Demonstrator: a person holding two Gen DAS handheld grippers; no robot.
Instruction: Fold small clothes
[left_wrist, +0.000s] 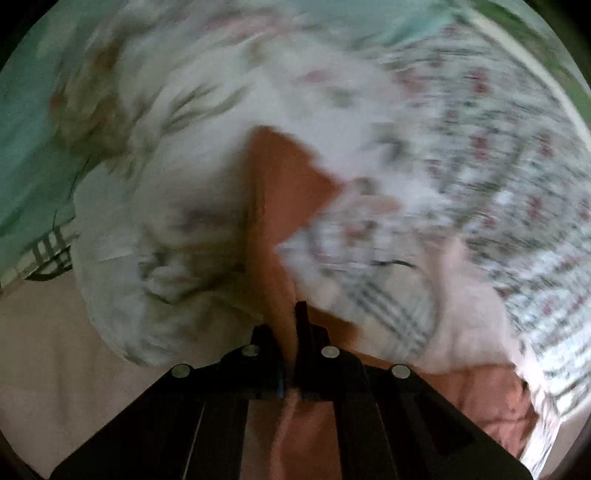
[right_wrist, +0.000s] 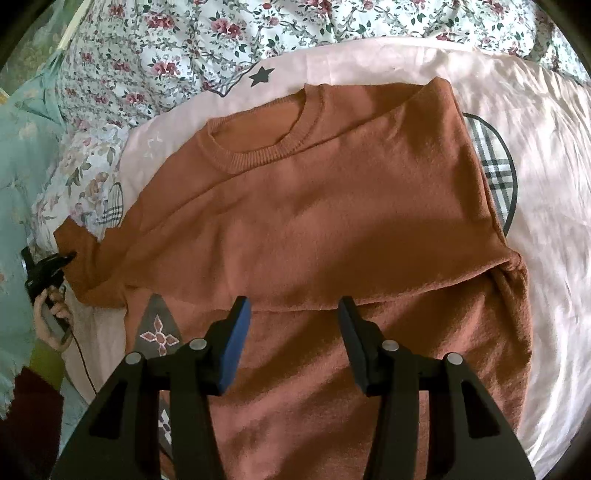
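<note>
Just one sweater (right_wrist: 314, 206) — two grippers (left_wrist: 291, 325) (right_wrist: 293, 314).

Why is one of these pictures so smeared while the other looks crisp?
Left wrist view: motion blur smears the floral bedding, while the left gripper, shut on the sweater, stays sharp. Right wrist view: sharp, sunlight and shadows patching the sweater; fisheye bends the edges.

rust-orange sweater (right_wrist: 332, 221), pale pink sheet (right_wrist: 546, 184), white floral quilt (right_wrist: 166, 44)

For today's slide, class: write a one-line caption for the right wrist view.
Open right gripper hovers over a rust-brown sweater spread on a pink sheet, while the left gripper pinches its sleeve.
</note>
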